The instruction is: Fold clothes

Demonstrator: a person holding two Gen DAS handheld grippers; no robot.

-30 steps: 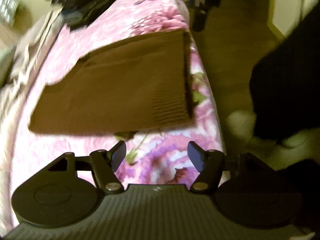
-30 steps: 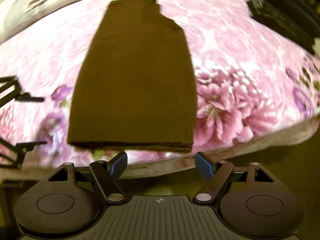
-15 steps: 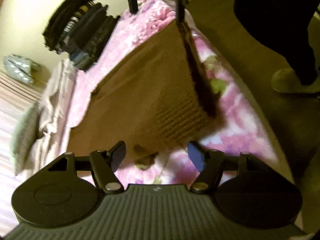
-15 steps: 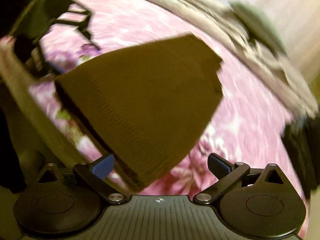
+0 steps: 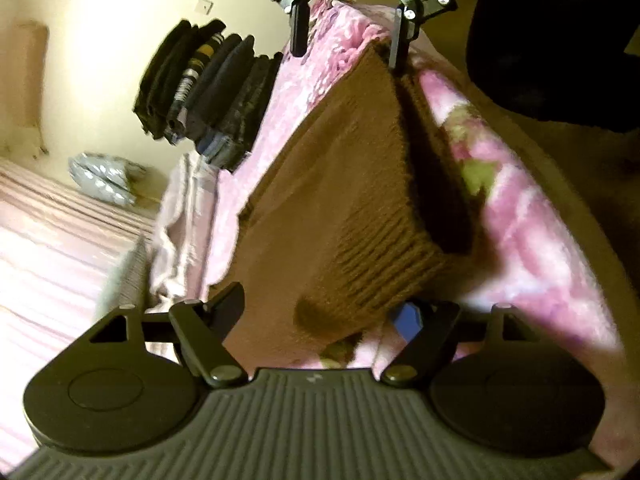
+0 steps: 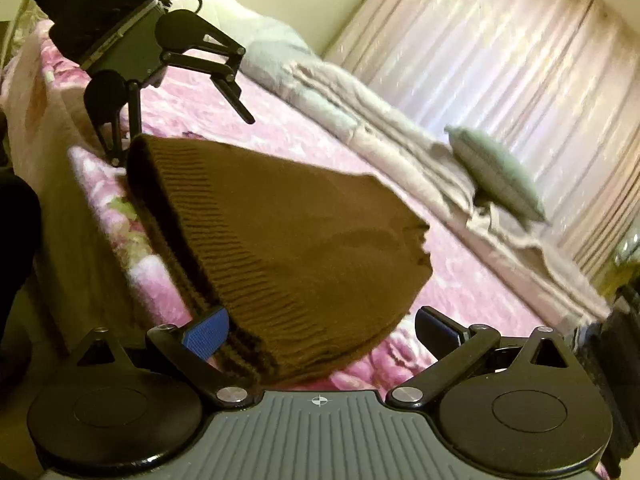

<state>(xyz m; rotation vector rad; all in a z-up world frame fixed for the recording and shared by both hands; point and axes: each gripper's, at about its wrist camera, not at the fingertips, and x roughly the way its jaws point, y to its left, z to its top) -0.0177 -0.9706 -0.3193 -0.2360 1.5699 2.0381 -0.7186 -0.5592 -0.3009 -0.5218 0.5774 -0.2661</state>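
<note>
Left wrist view: brown knit garment (image 5: 340, 184) is seen lying folded on the pink floral blanket (image 5: 532, 216) near the bed's edge, ribbed hem toward the camera. A second ago the garment sat well ahead of the left gripper (image 5: 320, 312); now its near ribbed corner is found between the fingers. The jaws have just been opening further and are held fairly wide; the blue pad on the right finger (image 5: 408, 320) is just beside the hem, and no squeeze on the fabric can be made out. Right gripper (image 5: 348, 36) is seen at the garment's far corner, one finger against the hem edge, the other out over the blanket. A stack of dark folded clothes (image 5: 208, 92) is visible on the bed beyond, and a dark trouser leg (image 5: 560, 40) at upper right.

Right wrist view: the view has been rolled and lowered against a second ago, when the garment was seen lengthwise from above. The garment's (image 6: 280, 240) ribbed corner now sits between the right gripper's (image 6: 320, 328) fingers. The jaws were widened within the last second and are spread as far as they go; the left pad is touching the hem's stacked layers, the right pad stands clear of it. Nothing is clamped. Left gripper (image 6: 180, 136) is seen at the opposite hem corner, one finger down at the hem edge, the other raised clear above. Beige bedding (image 6: 400, 144), a grey-green pillow (image 6: 492, 172) and a curtain (image 6: 500, 48) are seen behind.
</note>
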